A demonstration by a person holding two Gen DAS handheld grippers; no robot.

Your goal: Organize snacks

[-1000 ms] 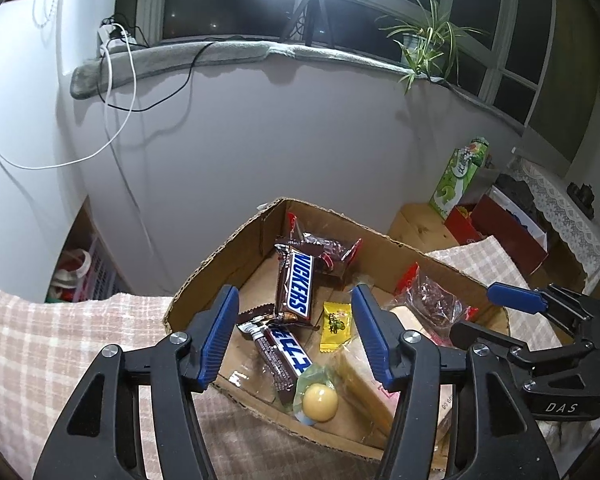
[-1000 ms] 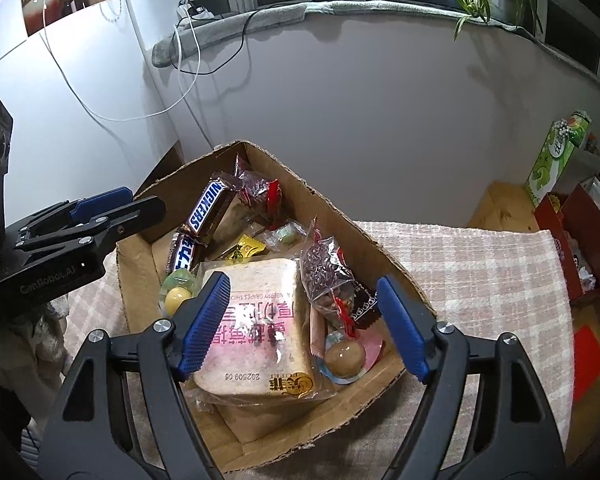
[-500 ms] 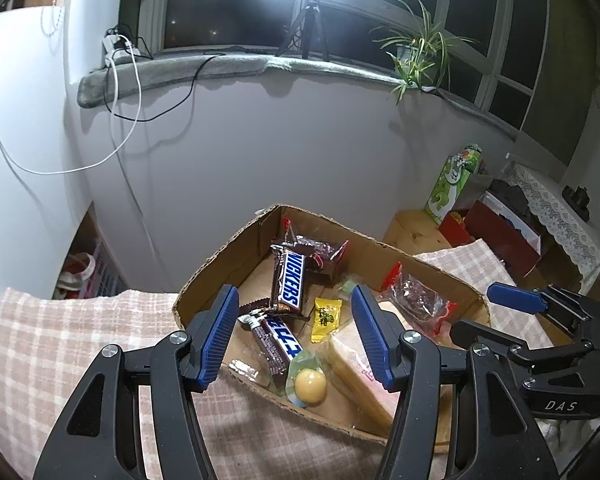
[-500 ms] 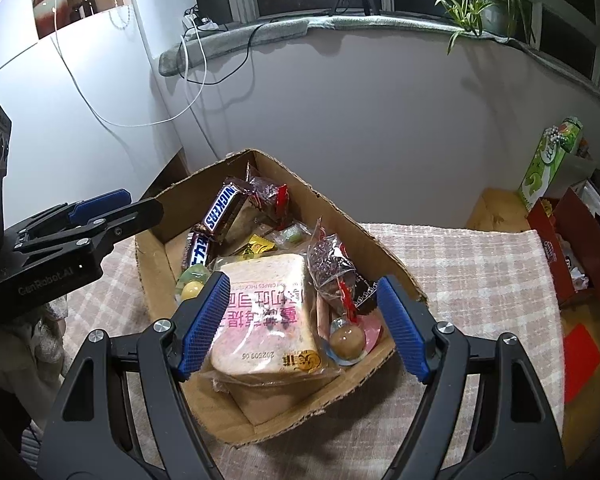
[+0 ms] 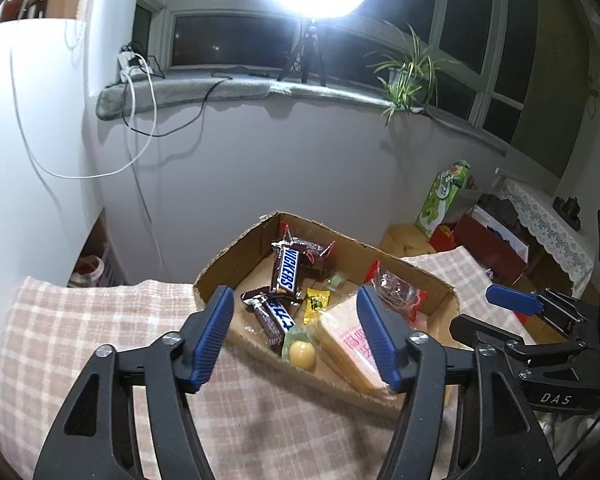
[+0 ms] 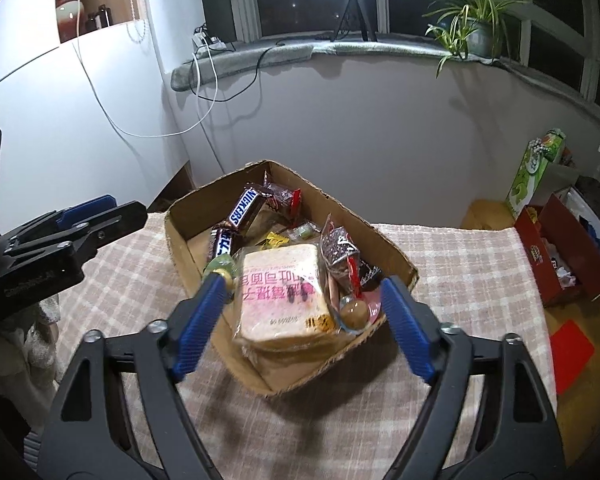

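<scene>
Snacks sit in the box point(image 6: 396, 258) near the table's point(image 6: 460, 248) far edge, bread point(image 6: 284, 292) lying square ahead of the right gripper point(image 6: 300, 320), nearer than the left gripper point(image 5: 296, 336); both gape empty.

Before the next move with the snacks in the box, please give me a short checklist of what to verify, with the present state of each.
1. Left gripper open, empty: ok.
2. Right gripper open, empty: ok.
3. Box flat on cloth: ok.
4. Bread uncovered for a grip: ok.
5. Snickers within box: ok.
6. Snacks left outside the box: cannot tell.
</scene>
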